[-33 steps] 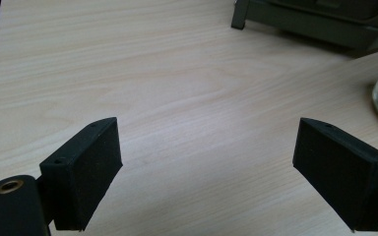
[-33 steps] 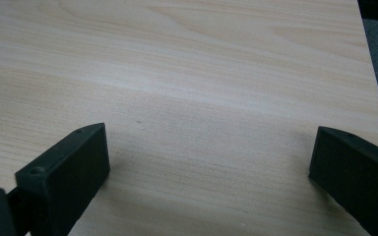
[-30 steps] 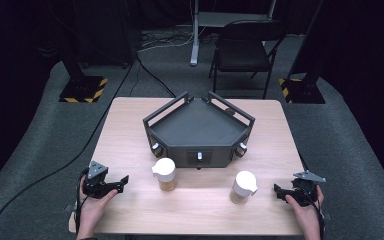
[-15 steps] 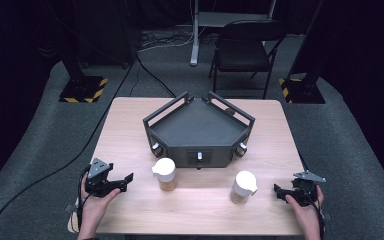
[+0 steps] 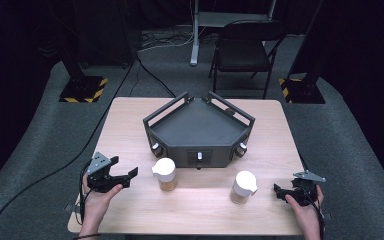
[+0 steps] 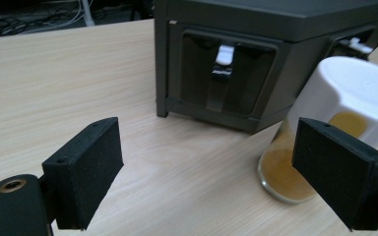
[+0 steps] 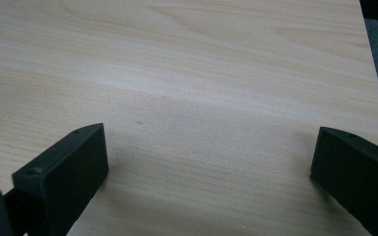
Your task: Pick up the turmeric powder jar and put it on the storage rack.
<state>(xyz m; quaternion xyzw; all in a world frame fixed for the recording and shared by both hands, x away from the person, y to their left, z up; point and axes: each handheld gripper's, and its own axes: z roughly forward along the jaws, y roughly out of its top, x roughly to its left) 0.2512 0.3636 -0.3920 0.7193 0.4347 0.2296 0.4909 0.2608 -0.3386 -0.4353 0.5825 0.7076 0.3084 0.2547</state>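
Observation:
Two small glass jars with white spouted lids stand on the wooden table point(image 5: 130, 125), in front of a dark angular case. The left jar point(image 5: 164, 173) holds brown powder. My left gripper point(image 5: 130, 173) lies level to its left, open and empty, a short gap from it. In the left gripper view that left gripper point(image 6: 211, 182) has the jar point(image 6: 354, 93) just beyond its right jaw, apart from it. The right jar point(image 5: 243, 186) stands left of my right gripper point(image 5: 279, 190). In the right gripper view the right gripper point(image 7: 206, 177) is open over bare table point(image 7: 202, 73).
The dark case point(image 5: 200, 130) with railed sides and white-tipped front latches point(image 6: 224, 54) sits mid-table behind the jars. A folding chair point(image 5: 245, 47) and stand bases on the floor lie beyond the table's far edge. The table's right edge point(image 7: 374, 73) is close to my right gripper.
My left gripper has edged slightly forward and right, toward the left jar. The right gripper and both jars have stayed put.

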